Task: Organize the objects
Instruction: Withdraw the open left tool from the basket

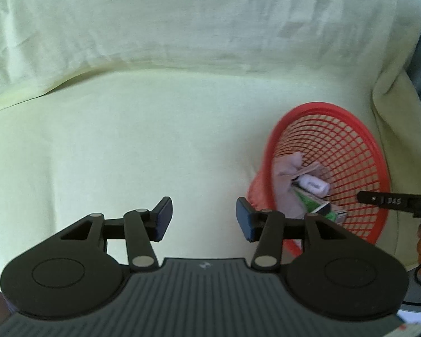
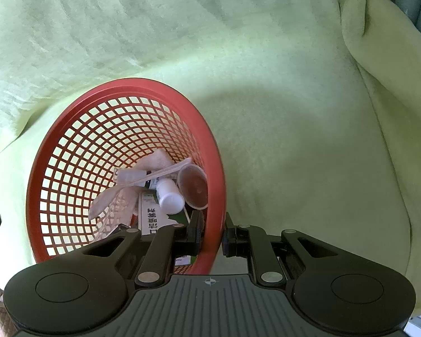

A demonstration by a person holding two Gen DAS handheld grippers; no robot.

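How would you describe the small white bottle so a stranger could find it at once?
Find the red mesh basket on the pale green cloth. Inside, the white bottle lies on its side beside a clear cup, above a green-and-white box; it alone is plain white and round-bodied.

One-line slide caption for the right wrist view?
Right gripper clamps the red basket rim; bottle and box inside.

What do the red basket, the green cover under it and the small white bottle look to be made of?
Red basket: likely moulded plastic, a thin open lattice with a smooth solid rim. Green cover: soft woven cloth, matte, creased and folded. White bottle: probably plastic, opaque with a slight sheen; glass cannot be ruled out.
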